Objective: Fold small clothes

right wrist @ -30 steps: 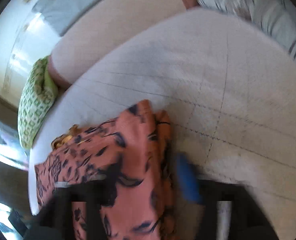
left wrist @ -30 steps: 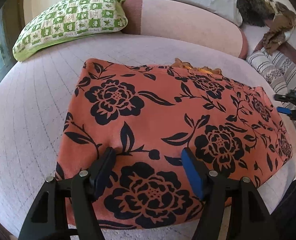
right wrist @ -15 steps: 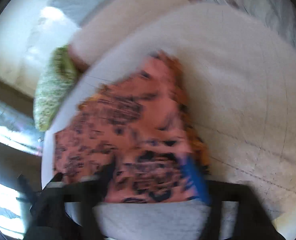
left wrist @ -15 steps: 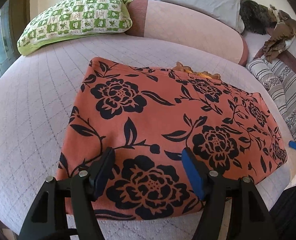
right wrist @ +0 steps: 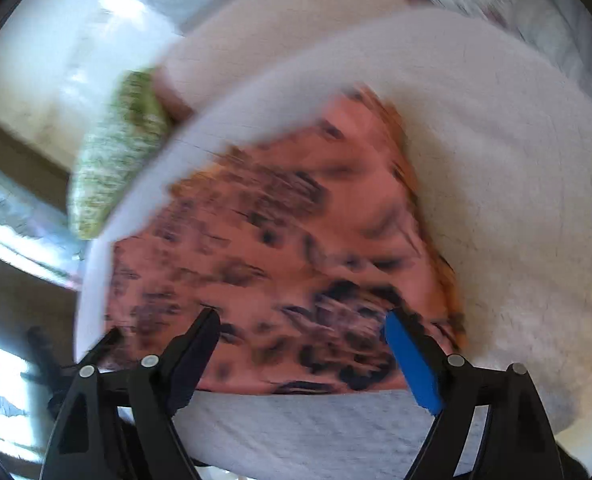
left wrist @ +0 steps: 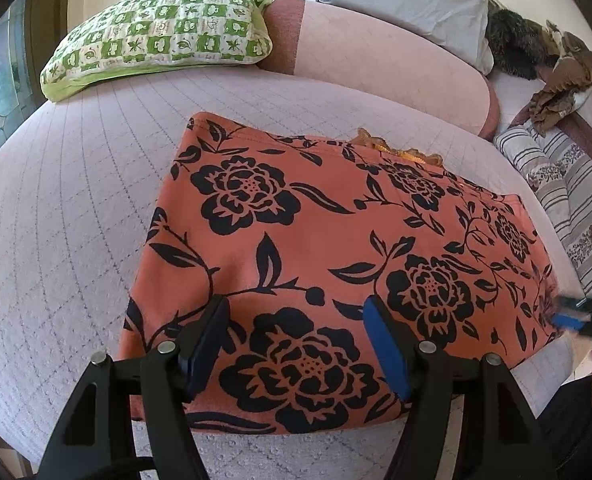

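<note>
An orange garment with black flowers [left wrist: 316,248] lies folded flat in a rectangle on the pale quilted bed [left wrist: 68,208]. A bit of orange trim [left wrist: 400,150] sticks out at its far edge. My left gripper [left wrist: 296,320] is open and empty, above the garment's near edge. My right gripper [right wrist: 300,328] is open and empty over the garment [right wrist: 280,248] at its right end; that view is blurred by motion. The right gripper also shows in the left wrist view [left wrist: 576,320] at the garment's right corner.
A green checked pillow [left wrist: 164,36] lies at the back left, a pink bolster [left wrist: 376,64] and a grey pillow [left wrist: 412,4] behind the garment. Striped bedding [left wrist: 576,204] and crumpled brown clothes [left wrist: 564,80] lie at the right. The bed's front edge is close below.
My right gripper let go of the garment's end, opened and pulled back to the right corner. The garment now lies flat. My left gripper backed off slightly and stayed open.
</note>
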`<state>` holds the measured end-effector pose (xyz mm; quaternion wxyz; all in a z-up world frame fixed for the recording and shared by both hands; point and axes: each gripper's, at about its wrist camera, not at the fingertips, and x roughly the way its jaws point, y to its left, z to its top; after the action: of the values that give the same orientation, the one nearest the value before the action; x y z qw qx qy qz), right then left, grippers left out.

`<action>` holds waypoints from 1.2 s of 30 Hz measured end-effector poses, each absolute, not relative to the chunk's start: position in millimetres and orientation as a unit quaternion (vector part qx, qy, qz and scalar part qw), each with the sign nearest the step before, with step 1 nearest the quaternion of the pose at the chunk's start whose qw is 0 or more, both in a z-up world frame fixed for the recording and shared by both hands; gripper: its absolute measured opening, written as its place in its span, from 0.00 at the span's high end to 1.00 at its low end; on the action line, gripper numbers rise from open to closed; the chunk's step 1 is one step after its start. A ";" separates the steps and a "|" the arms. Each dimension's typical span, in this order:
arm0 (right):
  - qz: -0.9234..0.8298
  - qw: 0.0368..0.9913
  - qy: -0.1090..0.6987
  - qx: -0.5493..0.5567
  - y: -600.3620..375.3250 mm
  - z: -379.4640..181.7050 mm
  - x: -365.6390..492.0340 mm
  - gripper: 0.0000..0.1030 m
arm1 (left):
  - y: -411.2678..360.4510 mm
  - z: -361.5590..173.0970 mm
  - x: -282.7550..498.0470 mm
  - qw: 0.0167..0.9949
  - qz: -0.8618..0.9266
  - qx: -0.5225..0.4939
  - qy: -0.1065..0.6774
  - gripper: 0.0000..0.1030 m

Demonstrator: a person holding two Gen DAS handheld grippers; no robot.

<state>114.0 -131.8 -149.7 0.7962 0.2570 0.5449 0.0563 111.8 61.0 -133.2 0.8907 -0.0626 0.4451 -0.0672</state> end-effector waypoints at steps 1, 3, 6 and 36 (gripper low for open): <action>0.057 0.803 0.522 0.281 -140.7 -145.2 109.6 0.18 | 61.3 -133.0 111.3 0.891 -0.067 -0.062 0.445 0.32; 0.056 0.806 0.522 0.273 -134.7 -133.2 108.1 0.18 | 61.6 -133.4 109.9 0.892 -0.066 -0.059 0.443 0.32; 0.076 0.818 0.509 0.258 -126.2 -113.5 107.9 0.18 | 60.5 -135.2 110.2 0.892 -0.064 -0.053 0.445 0.32; 0.036 0.835 0.475 0.276 -162.8 -115.4 112.8 0.18 | 53.7 -126.0 101.5 0.911 -0.059 -0.021 0.408 0.30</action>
<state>112.8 -162.8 -115.4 0.8348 0.2765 0.4747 0.0360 101.5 53.7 -126.0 0.9106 -0.0212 0.4085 -0.0589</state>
